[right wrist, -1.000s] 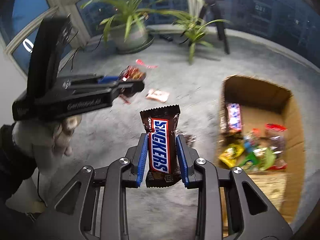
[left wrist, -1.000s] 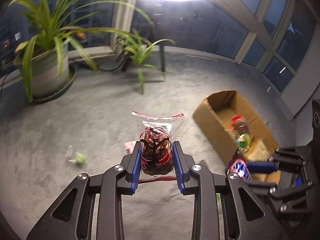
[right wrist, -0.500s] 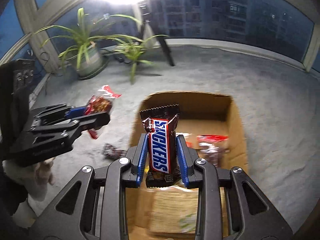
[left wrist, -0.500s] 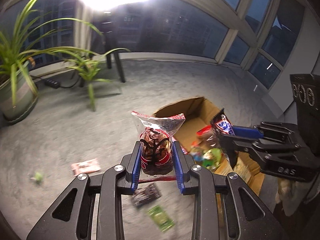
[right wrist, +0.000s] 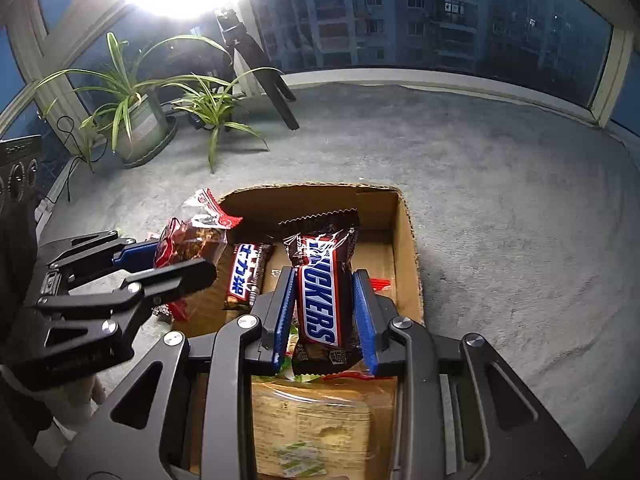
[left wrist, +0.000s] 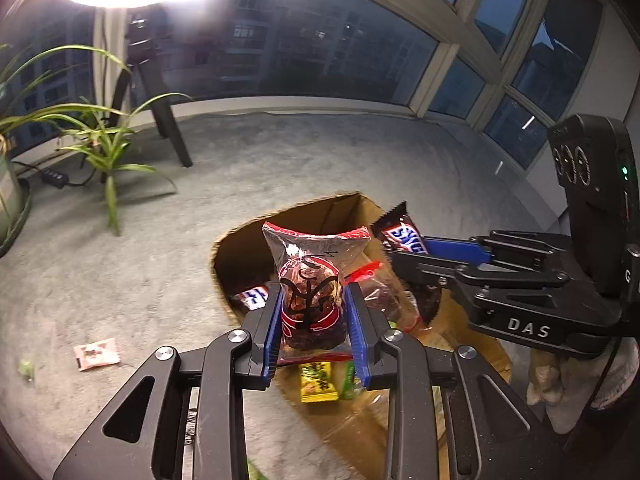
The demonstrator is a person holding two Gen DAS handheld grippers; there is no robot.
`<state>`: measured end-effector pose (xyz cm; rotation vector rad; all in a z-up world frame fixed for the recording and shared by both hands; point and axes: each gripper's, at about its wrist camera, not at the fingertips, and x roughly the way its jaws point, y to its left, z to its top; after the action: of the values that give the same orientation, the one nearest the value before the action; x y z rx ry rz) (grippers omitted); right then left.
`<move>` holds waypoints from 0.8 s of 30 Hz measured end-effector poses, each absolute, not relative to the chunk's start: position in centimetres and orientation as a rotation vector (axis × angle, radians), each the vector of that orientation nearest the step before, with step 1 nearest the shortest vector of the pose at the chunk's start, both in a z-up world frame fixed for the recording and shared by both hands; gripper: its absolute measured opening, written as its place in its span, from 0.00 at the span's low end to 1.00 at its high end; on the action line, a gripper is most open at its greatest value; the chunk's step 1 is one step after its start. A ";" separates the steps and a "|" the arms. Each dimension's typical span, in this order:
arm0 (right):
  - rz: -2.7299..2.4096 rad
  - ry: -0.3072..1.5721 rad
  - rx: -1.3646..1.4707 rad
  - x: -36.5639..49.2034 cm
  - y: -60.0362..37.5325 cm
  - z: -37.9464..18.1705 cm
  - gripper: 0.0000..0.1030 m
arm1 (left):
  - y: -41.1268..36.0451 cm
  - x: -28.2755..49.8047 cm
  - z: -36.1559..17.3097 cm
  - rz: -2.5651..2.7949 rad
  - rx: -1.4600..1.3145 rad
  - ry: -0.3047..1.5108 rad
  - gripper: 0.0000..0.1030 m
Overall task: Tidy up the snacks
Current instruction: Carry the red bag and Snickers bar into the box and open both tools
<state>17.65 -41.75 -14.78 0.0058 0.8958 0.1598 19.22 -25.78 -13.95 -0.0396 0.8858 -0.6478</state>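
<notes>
A room high up in a flat or office is shown. Grey carpet (right wrist: 500, 208), big curved windows (left wrist: 320, 48) with tall buildings (right wrist: 420, 12) outside, and potted plants (right wrist: 128, 104) can be seen.

Both wrist views down onto box (left wrist: 320, 212)

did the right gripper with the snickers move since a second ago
Yes. The right gripper, shut on the Snickers bar, came from the grey carpet to above the cardboard box, which now lies right under it.
</notes>
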 end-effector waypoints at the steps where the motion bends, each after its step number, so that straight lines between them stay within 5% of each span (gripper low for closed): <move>1: 0.160 0.896 0.006 17.8 -41.6 -14.9 0.29 | -26.0 19.2 -13.9 -0.649 -0.037 0.887 0.28; 13: 0.142 0.882 0.018 17.2 -41.8 -14.5 0.29 | -25.9 18.8 -13.5 -0.645 -0.039 0.885 0.28; 17: 0.124 0.877 0.020 16.8 -42.0 -14.2 0.29 | -26.1 18.9 -13.1 -0.645 -0.066 0.883 0.45; 21: 0.107 0.854 0.035 16.0 -42.2 -13.5 0.45 | -26.3 18.3 -12.5 -0.653 -0.052 0.870 0.45; 24: 0.100 0.841 0.048 15.4 -42.2 -13.1 0.45 | -26.2 17.9 -11.9 -0.657 -0.035 0.856 0.45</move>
<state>15.44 -42.17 -13.10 0.0484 0.8414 0.0998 17.88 -26.16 -11.94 -0.0355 0.8557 -0.6567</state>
